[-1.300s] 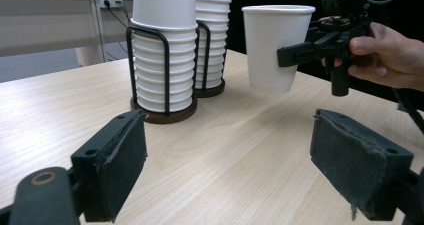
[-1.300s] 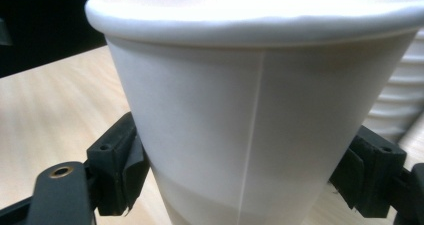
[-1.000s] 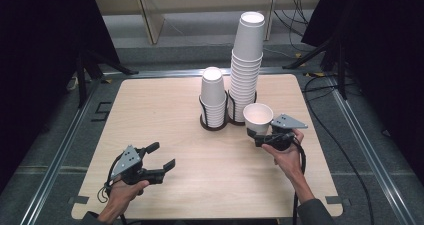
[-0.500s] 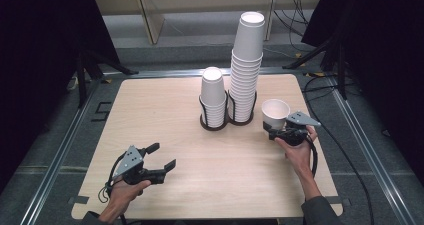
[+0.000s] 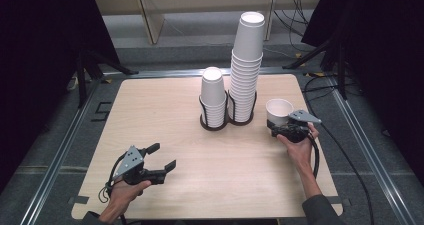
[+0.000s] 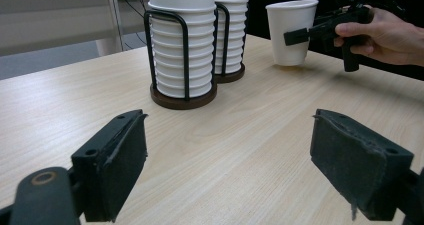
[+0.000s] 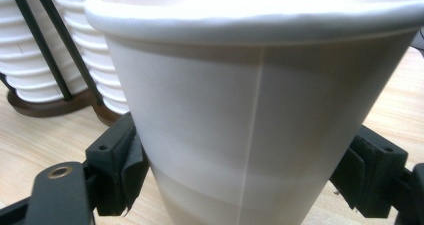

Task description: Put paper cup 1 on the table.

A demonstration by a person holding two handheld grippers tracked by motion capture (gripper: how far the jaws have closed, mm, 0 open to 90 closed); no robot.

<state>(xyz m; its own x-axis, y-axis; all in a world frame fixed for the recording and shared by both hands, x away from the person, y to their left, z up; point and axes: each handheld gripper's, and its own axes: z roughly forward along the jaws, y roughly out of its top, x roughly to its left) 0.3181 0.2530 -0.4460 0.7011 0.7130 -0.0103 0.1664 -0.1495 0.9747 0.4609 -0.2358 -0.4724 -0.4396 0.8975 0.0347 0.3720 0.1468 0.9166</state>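
The right gripper (image 5: 278,126), held low at the table's (image 5: 165,105) right, clamps an upright paper cup (image 5: 279,112), seemingly lower than half a second ago, beside the tall cup stack (image 5: 247,70). The left gripper (image 5: 164,157) rests near-left, jaws apart, unmoved.

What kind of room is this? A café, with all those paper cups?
More likely a lab or recording studio than a café. The wooden table sits inside a metal frame with black curtains around it, cables trail over the floor, and a person handles a paper cup with a hand-held gripper.
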